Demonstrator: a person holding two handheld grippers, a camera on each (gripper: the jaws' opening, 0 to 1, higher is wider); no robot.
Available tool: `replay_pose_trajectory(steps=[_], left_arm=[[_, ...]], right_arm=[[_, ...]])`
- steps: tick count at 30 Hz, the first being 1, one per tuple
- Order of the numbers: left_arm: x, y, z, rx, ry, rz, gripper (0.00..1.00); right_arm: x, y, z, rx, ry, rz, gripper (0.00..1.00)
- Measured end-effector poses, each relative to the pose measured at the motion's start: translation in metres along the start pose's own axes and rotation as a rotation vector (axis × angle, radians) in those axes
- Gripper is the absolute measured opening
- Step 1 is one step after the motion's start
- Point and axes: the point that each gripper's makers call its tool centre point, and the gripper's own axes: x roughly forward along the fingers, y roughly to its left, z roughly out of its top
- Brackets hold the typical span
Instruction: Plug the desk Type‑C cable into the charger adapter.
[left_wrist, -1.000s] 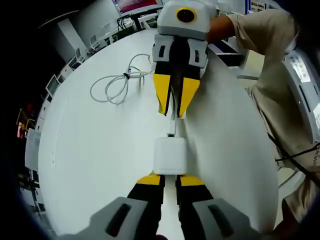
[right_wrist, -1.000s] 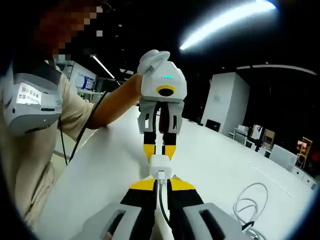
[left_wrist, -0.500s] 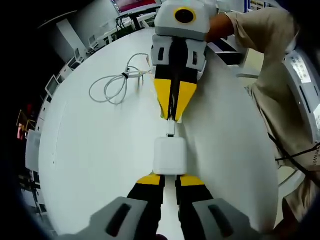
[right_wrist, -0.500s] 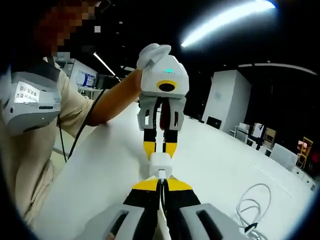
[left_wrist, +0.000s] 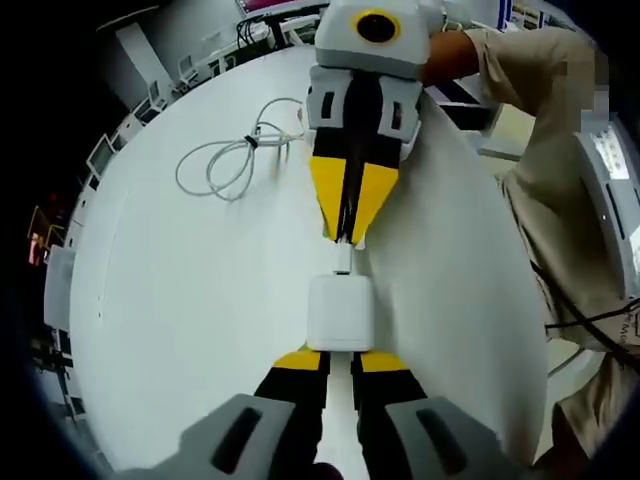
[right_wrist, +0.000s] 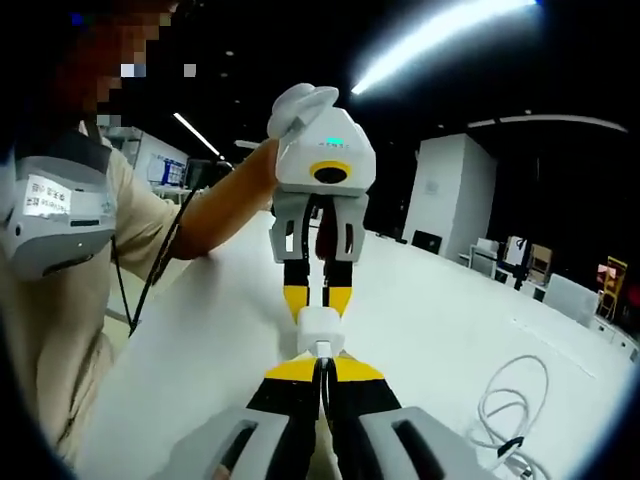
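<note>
Broad bare bench left of the charger adapter. Coiled cable farther off, well apart. Right gripper just ahead of the adapter, blocking; person's sleeve crowding the right edge.

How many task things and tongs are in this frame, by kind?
Charger adapter: 1
Type-C cable: 1
Tongs: 2, the left tongs and the right tongs
Total: 4

glossy plastic adapter, matt table
</note>
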Motion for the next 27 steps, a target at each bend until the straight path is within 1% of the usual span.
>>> replay_pose_trajectory(steps=[3, 7, 10, 12, 16, 27], left_arm=[[0.0003, 0.0004, -0.0002, 0.002, 0.016, -0.021, 0.11], [0.0016, 0.0017, 0.0001, -0.031, 0.047, -0.056, 0.11], [0.0013, 0.0001, -0.001, -0.047, 0.046, -0.048, 0.11], [0.0011, -0.0006, -0.0008, -0.043, 0.039, -0.039, 0.11], [0.0012, -0.0008, -0.0012, -0.046, 0.045, -0.03, 0.11], [0.0041, -0.0058, 0.0018, -0.032, 0.048, -0.036, 0.11]], right_arm=[[0.0003, -0.001, -0.0007, 0.038, -0.004, 0.013, 0.06], [0.0003, -0.0032, -0.0018, 0.082, -0.01, 0.031, 0.06], [0.0016, -0.0043, -0.0027, 0.092, -0.016, 0.035, 0.06], [0.0016, -0.003, -0.0025, 0.095, -0.018, 0.041, 0.06], [0.0025, -0.0025, -0.0029, 0.097, -0.019, 0.045, 0.05], [0.0015, -0.0024, -0.0033, 0.1, -0.02, 0.051, 0.05]])
